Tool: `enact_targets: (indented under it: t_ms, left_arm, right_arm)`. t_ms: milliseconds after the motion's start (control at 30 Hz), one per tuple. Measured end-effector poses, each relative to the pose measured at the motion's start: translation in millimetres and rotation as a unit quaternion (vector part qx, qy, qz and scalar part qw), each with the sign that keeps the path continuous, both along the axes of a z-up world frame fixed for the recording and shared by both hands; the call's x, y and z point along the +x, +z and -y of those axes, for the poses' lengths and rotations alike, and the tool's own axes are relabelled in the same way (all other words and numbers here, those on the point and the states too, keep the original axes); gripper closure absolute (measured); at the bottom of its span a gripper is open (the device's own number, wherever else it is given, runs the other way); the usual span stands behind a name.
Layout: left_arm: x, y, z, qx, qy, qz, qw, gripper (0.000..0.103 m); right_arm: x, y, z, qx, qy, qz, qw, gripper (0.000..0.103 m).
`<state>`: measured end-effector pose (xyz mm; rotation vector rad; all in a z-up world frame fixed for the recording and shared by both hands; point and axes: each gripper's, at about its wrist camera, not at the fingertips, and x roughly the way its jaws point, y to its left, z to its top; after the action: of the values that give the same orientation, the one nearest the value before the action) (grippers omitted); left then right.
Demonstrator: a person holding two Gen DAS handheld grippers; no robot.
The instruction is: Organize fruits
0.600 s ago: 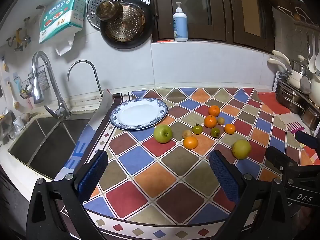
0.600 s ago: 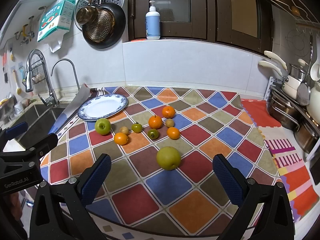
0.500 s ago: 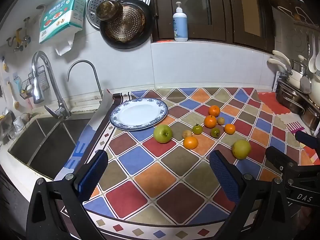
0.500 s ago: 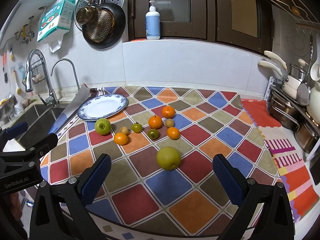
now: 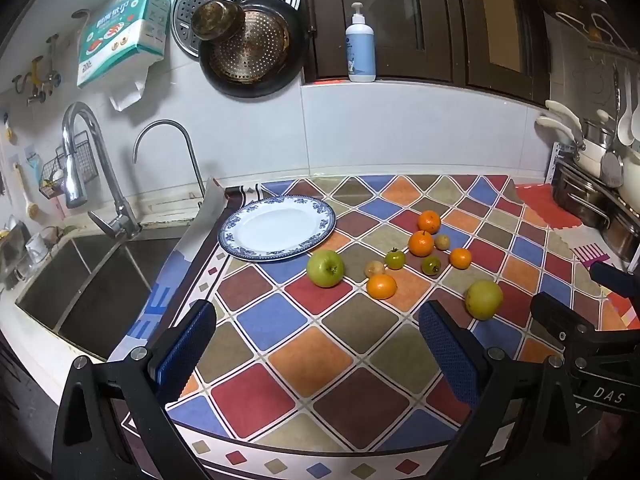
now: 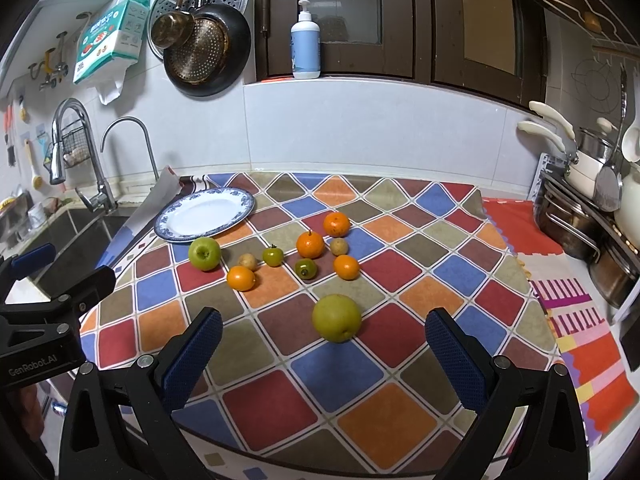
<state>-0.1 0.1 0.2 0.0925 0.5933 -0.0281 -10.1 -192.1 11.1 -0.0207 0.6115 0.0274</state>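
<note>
Fruit lies loose on the checkered tablecloth (image 5: 280, 316): a green apple (image 5: 325, 268) (image 6: 204, 253), a yellow-green pear (image 5: 483, 299) (image 6: 337, 318), several oranges (image 5: 421, 243) (image 6: 309, 244), two small green tomatoes (image 6: 273, 257) and small brown fruits (image 6: 247, 261). An empty blue-rimmed white plate (image 5: 277, 227) (image 6: 205, 214) sits at the back left. My left gripper (image 5: 316, 344) is open and empty, near the front edge. My right gripper (image 6: 324, 356) is open and empty, just short of the pear.
A steel sink (image 5: 80, 276) with taps (image 5: 84, 160) lies left of the cloth. Stacked steel pots and utensils (image 6: 580, 208) stand at the right. Pans (image 5: 248, 48) and a soap bottle (image 5: 360, 52) are on the back wall and ledge.
</note>
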Motion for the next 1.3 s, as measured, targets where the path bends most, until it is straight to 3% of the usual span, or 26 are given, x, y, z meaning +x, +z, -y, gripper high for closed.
enact_targets:
  t_ms: [733,1033,1300]
  left_arm:
    - [2.5,-2.7,4.1,0.002,-0.004,-0.003,1.0000,0.000]
    - [19.7,-7.6,8.4,0.013,-0.060,0.000,0.9981,0.001]
    - [41.6,-19.3,18.4,0.047,-0.124,0.004,0.9911,0.009]
  right_arm:
    - [2.0,0.3,-0.7,0.001,-0.002,-0.003,1.000,0.001]
    - [20.4,-12.6,1.0,0.018,-0.010,-0.025,0.999,0.001]
    - [31.9,-26.2,1.0,0.035,-0.036,-0.052,0.997,0.003]
